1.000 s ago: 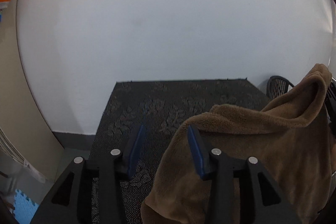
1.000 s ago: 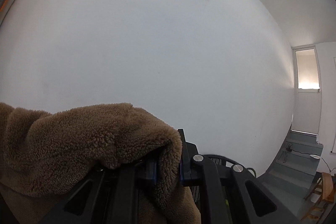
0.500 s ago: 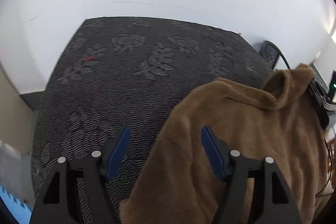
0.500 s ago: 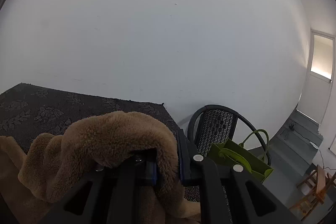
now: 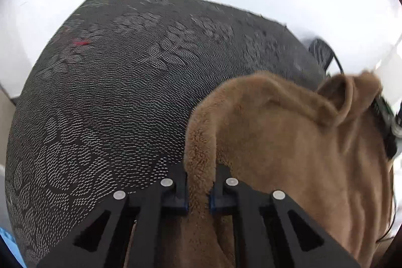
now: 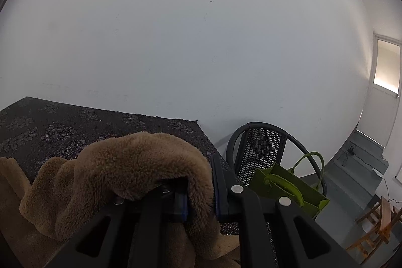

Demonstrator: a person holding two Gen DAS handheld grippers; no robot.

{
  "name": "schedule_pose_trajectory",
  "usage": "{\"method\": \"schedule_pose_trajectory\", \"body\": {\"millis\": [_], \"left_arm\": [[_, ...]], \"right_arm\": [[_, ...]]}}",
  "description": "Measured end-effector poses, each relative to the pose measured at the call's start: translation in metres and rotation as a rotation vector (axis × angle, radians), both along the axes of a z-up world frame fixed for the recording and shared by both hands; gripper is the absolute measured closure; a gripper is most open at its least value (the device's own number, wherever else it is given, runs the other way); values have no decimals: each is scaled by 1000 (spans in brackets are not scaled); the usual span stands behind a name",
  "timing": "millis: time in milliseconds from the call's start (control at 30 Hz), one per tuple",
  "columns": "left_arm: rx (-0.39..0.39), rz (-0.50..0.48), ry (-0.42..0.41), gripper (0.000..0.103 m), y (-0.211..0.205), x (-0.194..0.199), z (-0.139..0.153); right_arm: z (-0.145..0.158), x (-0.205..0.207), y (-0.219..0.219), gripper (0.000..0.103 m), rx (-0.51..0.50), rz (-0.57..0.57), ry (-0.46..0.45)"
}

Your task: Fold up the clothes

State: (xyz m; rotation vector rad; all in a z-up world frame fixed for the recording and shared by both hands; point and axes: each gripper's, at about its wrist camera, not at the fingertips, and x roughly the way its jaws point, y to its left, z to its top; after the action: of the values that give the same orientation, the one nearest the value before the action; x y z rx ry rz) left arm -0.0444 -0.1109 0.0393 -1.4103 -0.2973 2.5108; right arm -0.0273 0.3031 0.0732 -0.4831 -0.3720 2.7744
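A brown fleece garment (image 5: 289,142) hangs over the right side of a dark patterned table (image 5: 113,92). My left gripper (image 5: 198,182) points down at the table, and its jaws are closing on the garment's left edge, with the fabric pinched between the blue pads. My right gripper (image 6: 201,190) is shut on another fold of the same garment (image 6: 140,155), which drapes over its left finger and hides it. The garment stretches between the two grippers just above the table (image 6: 62,122).
A black mesh chair (image 6: 261,150) stands beyond the table's right end with a green felt bag (image 6: 284,182) in front of it. A doorway (image 6: 387,67) and a wooden stool (image 6: 377,225) are at the far right. A small red mark (image 5: 81,42) lies on the cloth.
Both grippers have sunk toward the table and tilted downward. The left jaws, wide apart earlier, have closed on the garment's edge. The right grip has not changed.
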Motion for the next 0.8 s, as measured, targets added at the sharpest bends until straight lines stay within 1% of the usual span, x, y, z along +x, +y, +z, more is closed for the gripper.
{"method": "schedule_pose_trajectory", "body": {"millis": [67, 167, 200, 267, 333, 433, 533, 633, 800], "left_arm": [[7, 56, 82, 92, -8, 12, 15], [-20, 142, 241, 92, -21, 35, 47], [-11, 173, 287, 92, -27, 44, 59], [36, 230, 375, 92, -42, 62, 84], [66, 282, 460, 92, -54, 81, 109], [89, 332, 579, 92, -68, 110, 148], [94, 346, 698, 92, -73, 143, 185], [90, 322, 801, 91, -75, 174, 214], [96, 307, 934, 91, -75, 223, 253]], "right_arm": [[6, 5, -2, 90, 13, 4, 23], [18, 16, -12, 90, 63, 15, 83], [23, 21, -16, 90, 84, 18, 110], [35, 31, -24, 90, 113, 23, 170], [51, 46, -29, 90, 110, 32, 244], [79, 72, -33, 90, 89, 39, 364], [104, 98, -34, 90, 73, 43, 466], [128, 121, -34, 90, 81, 43, 538], [161, 164, -26, 90, 61, 53, 654]]}}
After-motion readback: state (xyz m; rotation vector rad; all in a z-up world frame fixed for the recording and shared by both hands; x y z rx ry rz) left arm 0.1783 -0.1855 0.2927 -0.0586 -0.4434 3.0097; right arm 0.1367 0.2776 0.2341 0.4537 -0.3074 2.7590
